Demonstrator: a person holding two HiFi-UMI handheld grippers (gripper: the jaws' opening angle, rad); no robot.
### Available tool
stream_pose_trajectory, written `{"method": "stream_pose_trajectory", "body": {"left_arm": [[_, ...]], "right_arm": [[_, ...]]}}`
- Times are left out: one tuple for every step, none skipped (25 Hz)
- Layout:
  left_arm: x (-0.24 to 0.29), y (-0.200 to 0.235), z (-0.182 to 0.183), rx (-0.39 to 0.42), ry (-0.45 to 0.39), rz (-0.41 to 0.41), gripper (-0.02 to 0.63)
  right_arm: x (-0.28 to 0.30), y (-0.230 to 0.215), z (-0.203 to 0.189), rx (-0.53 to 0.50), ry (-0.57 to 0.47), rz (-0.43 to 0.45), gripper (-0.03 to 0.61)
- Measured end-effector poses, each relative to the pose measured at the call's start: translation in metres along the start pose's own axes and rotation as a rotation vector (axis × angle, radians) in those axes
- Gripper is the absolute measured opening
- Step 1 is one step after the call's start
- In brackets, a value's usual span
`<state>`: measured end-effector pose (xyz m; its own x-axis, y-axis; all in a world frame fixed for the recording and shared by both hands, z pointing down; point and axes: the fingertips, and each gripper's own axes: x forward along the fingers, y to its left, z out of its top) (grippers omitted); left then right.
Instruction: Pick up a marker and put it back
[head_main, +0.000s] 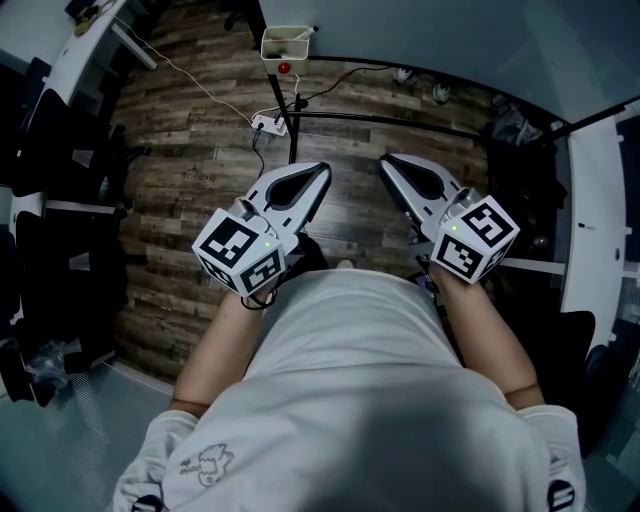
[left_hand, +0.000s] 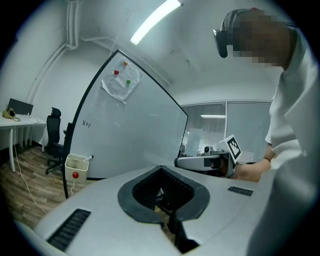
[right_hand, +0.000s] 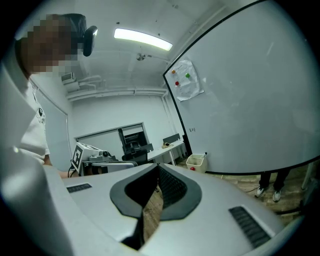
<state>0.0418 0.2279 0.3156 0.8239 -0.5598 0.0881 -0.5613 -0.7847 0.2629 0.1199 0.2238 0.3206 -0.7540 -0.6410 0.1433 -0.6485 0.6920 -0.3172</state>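
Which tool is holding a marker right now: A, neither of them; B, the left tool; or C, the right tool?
A: the left tool and right tool are both shut on nothing, while a marker sticks out of the white box hanging at the edge of the whiteboard.

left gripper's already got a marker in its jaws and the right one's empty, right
Not quite: the left gripper view shows the left gripper holding nothing; the marker sits in the white bin. The right gripper is empty.
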Motion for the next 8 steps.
{"method": "stream_pose_trajectory", "body": {"left_arm": [[-0.0013,-0.0002,0.0008,0.001,-0.001,-0.001,0.005],[-0.0026,0.0003,0.0018,0.003,-0.001,-0.001,0.005],[-0.0036,0.0012,0.0030,0.004,-0.001,0.000,0.005],[-0.0043,0.0021,0.0044,0.005,-0.002,0.001,0.005],[-0.0047,0.0030,0.0056,0.005,-0.003,0.001,0.005],[-0.0048,0.0038,0.0066,0.005,-0.004,0.001,0.005],[-0.0047,0.0045,0.0075,0.005,-0.005,0.001,0.005],[-0.0047,0.0052,0.0083,0.005,-0.006,0.001,0.005]], "right_arm": [[0.0007,0.0014,0.0005,0.000,-0.001,0.002,0.014],[0.0017,0.0026,0.0013,-0.001,-0.003,0.004,0.014],[0.0028,0.0036,0.0024,-0.001,-0.005,0.005,0.014],[0.0038,0.0042,0.0035,0.000,-0.006,0.006,0.014],[0.0045,0.0045,0.0045,0.000,-0.007,0.006,0.014],[0.0052,0.0046,0.0054,0.000,-0.007,0.005,0.014],[0.0058,0.0045,0.0062,0.000,-0.007,0.004,0.014],[0.0064,0.0044,0.0070,0.000,-0.006,0.003,0.014]]}}
